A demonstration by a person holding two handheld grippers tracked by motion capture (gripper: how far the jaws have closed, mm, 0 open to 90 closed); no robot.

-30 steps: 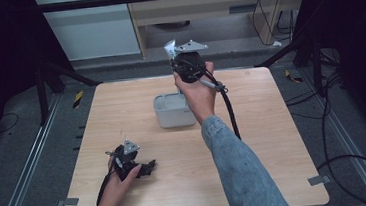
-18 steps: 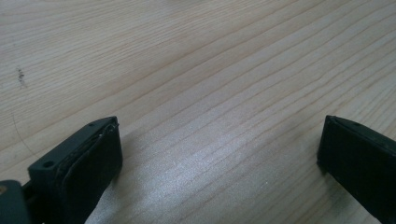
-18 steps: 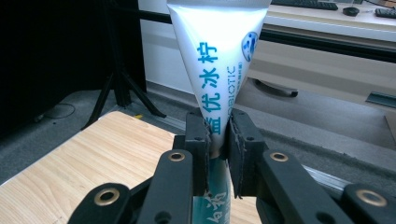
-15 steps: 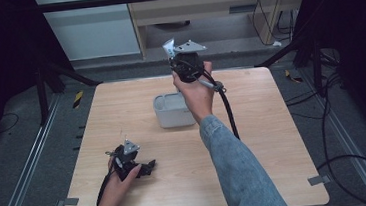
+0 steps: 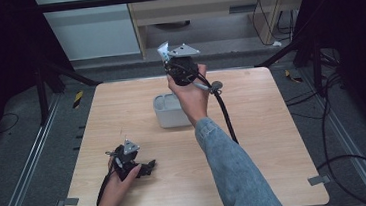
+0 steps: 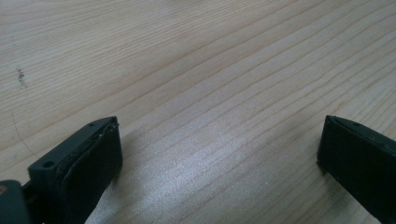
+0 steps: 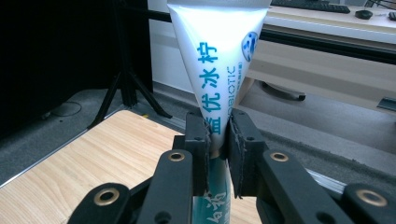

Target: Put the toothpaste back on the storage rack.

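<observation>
Overhead, right claw (image 7: 217, 140) pinching tube (image 7: 219, 60) (beyond grey tub (image 5: 169, 110)).

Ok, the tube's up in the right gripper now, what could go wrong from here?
1. The right gripper pinches the tube on a narrow stretch with the broad flat end above the fingers, so it may tilt or slip as you move.
2. A tight pinch might squeeze paste out.
3. It is held high above the grey bin; released from there, it could bounce off the rim. The left gripper rests open on the table.
</observation>
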